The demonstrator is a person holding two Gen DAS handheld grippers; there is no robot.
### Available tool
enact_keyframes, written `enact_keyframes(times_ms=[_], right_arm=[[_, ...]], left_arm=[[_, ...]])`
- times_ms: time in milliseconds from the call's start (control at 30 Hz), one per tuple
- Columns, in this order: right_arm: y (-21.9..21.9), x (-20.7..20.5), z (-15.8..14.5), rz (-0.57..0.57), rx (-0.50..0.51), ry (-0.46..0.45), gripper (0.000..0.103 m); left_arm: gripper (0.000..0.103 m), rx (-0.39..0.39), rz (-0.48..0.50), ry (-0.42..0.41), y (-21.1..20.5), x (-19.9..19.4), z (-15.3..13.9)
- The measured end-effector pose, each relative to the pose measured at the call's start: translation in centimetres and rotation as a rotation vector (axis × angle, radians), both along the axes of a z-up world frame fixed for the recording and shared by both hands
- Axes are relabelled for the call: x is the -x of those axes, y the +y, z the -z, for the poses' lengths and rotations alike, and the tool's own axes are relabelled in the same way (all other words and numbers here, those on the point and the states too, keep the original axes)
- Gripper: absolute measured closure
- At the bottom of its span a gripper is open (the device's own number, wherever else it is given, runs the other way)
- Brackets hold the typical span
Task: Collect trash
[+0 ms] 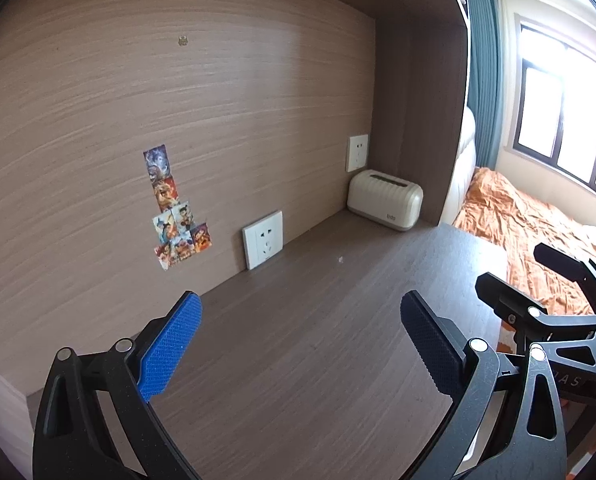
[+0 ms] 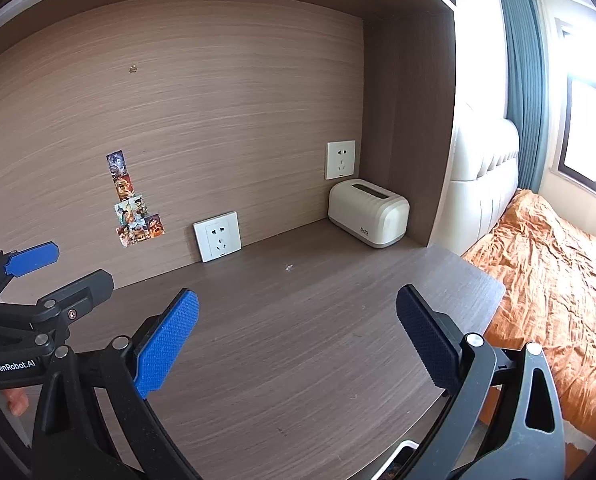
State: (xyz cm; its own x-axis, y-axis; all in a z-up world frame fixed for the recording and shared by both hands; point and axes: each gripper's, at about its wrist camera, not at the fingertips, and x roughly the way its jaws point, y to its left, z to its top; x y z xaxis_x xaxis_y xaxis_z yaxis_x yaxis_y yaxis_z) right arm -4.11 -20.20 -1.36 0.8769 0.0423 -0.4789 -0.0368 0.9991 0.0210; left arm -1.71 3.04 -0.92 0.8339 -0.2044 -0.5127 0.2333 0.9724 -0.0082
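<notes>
The only candidate for trash on view was 1 tiny pale scrap (image 2: 288, 267) lying on the brown desk top (image 2: 298, 360), in front of the lower wall socket (image 2: 217, 236) and well short of the cream tissue box (image 2: 368, 212) in the back corner; the rest of the surface showed nothing loose. No bin or bag could be identified, though a white-rimmed object peeked in at the bottom edge of the right view, too cropped to name. Such a desk would fit either a sweep about to take the last crumb or a collection all but finished, and the pictures did not settle which. The left gripper (image 1: 298, 344) hovered above the desk with its 2 fingers spread wide, grasping nothing. The right gripper (image 2: 298, 340) hung likewise, released and empty, touching nothing.
</notes>
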Motion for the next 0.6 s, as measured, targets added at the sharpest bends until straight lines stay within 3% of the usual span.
enact_keyframes(times_ms=[600], right_arm=[[-0.7,-1.6,1.5,0.016,-0.018,0.053,0.004]], left_arm=[[0.005,0.007,-0.008,0.051,-0.4,-2.1,1.2]])
